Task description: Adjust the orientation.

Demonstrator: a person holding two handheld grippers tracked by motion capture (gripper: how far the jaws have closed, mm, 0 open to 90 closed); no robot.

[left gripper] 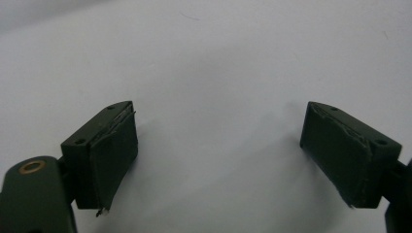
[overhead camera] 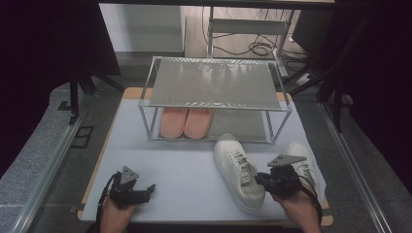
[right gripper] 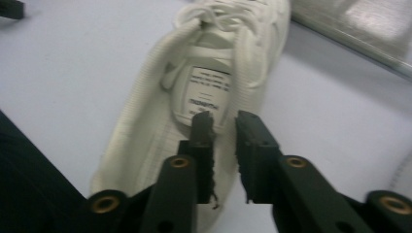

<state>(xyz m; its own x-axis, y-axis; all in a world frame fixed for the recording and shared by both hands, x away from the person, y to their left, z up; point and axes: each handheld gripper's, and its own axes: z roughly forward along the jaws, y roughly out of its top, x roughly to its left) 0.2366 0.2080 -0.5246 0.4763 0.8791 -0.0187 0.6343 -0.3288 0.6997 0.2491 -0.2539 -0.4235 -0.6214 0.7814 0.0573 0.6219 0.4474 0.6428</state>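
1. High view: the right gripper [overhead camera: 261,179] sits near the table's front right corner, its jaws pointing left at the heel end of a white sneaker [overhead camera: 238,171]. The sneaker lies on the table [overhead camera: 165,165] with its long axis running from the front edge back toward the shoe rack [overhead camera: 214,97], toe toward the rack and leaning slightly left, heel nearest the person. A second white sneaker [overhead camera: 303,160] lies just beyond the right gripper, close to the right edge. The left gripper [overhead camera: 145,190] rests near the front left corner, well apart from both sneakers, so the right hand is plainly the nearer one. A pair of pink slippers [overhead camera: 186,122] stands on the rack's lower shelf, left side.

2. Left gripper view: the left gripper [left gripper: 218,145] has its jaws spread wide with nothing between them, and bare table surface beyond.

3. Right gripper view: the right gripper [right gripper: 224,145] has its jaws drawn close, a narrow gap left between them. They straddle the sneaker [right gripper: 204,87] at its heel collar; whether they actually pinch the collar cannot be told for sure, though the left jaw appears inside the opening above the printed insole label. The shoe stretches straight away from the jaws, laces at the far end. By this reading, the coming move turns on the heel facing the right gripper, a lift carrying the toe first toward the rack.
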